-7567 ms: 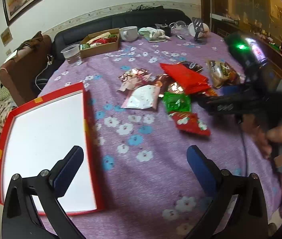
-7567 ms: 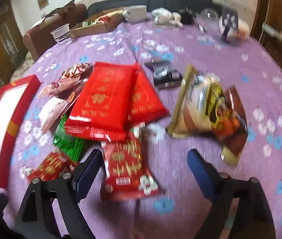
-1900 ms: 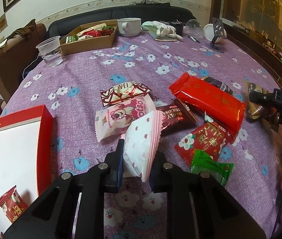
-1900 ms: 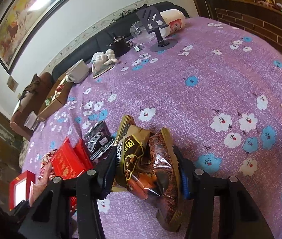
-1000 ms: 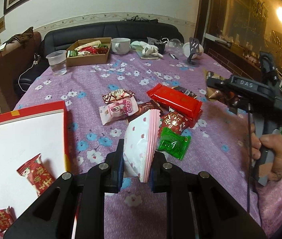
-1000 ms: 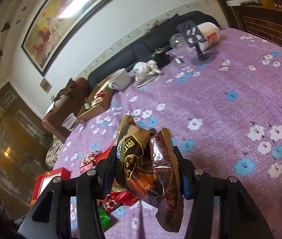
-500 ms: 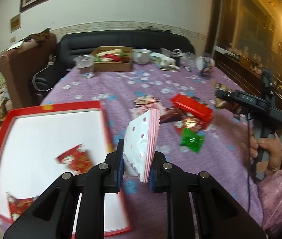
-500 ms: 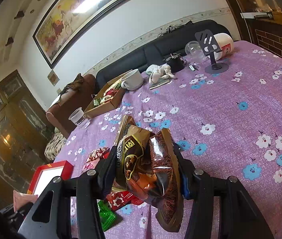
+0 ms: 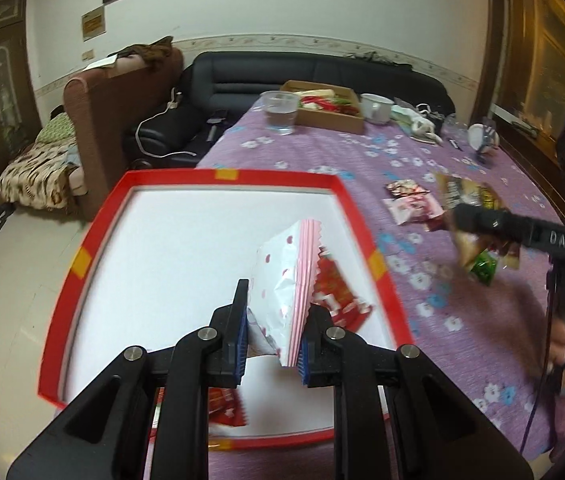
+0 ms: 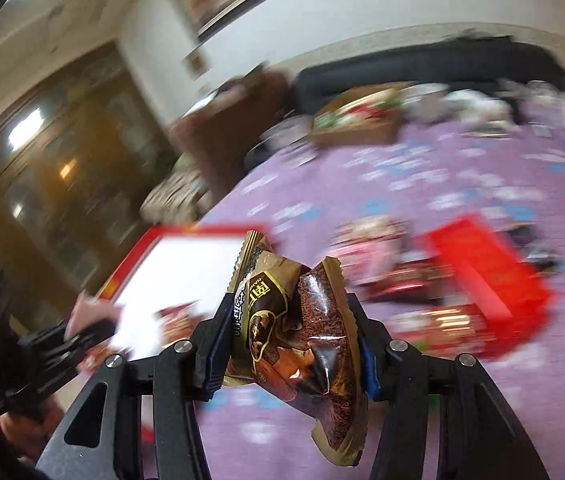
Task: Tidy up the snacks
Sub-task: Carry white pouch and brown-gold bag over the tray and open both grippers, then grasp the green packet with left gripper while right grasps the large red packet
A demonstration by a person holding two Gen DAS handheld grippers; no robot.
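My left gripper (image 9: 273, 322) is shut on a white packet with pink dots (image 9: 286, 280) and holds it above the red-rimmed white tray (image 9: 218, 175). Two red snack packets (image 9: 336, 292) lie in the tray. My right gripper (image 10: 288, 330) is shut on a brown and gold snack bag (image 10: 294, 320), held above the purple tablecloth beside the tray (image 10: 202, 232). The right gripper with its bag also shows in the left wrist view (image 9: 478, 220). Loose snacks (image 9: 412, 208) remain on the cloth, among them red packs (image 10: 482, 264).
A cardboard box of snacks (image 9: 330, 108), a plastic cup (image 9: 280, 114) and a white mug (image 9: 376, 108) stand at the table's far end. A phone stand (image 9: 482, 140) is at the far right. A sofa (image 9: 314, 72) lies behind.
My left gripper has carried the white packet left over the tray. My right gripper has swung left with the brown bag toward the tray; its view is blurred.
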